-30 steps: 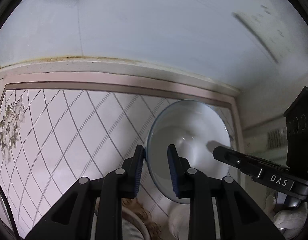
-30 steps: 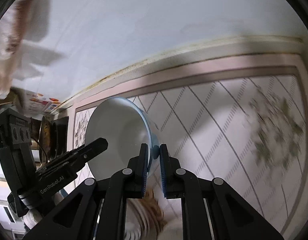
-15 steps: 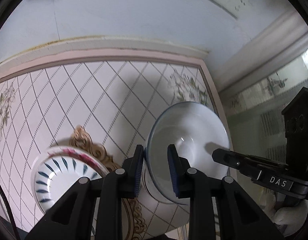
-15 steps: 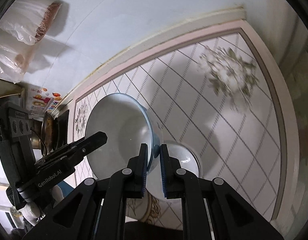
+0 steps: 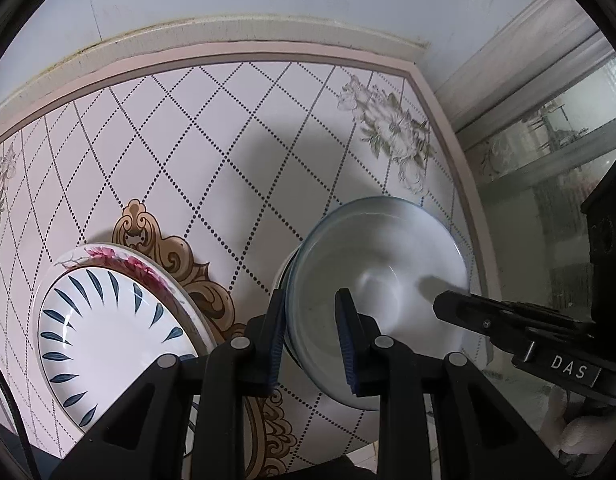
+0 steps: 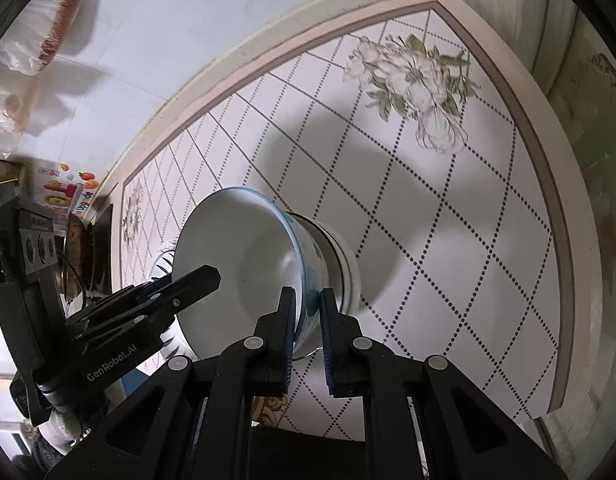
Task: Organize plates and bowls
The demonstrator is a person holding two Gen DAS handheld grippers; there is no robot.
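A white bowl with a pale blue rim (image 5: 380,288) is held by both grippers at opposite sides of its rim. My left gripper (image 5: 310,316) is shut on the near-left rim. My right gripper (image 6: 308,308) is shut on the other side of the same bowl (image 6: 243,264). The bowl is tilted, directly over other white bowls (image 6: 342,256) standing on the table. I cannot tell whether it touches them. A stack of plates (image 5: 107,320), the top one with blue leaf strokes, lies to the left.
The table (image 5: 227,140) has a diamond-tile top with flower prints and a pink border; its right edge (image 6: 564,208) is close to the bowls. A glass cabinet (image 5: 548,140) stands beyond that edge. Plastic bags (image 6: 27,40) hang on the wall, and a pan (image 6: 75,256) is at the far left.
Both grippers have carried the bowl across the table towards its right corner and lower. The plate stack and the standing bowls have come into view beneath it. The grip is unchanged.
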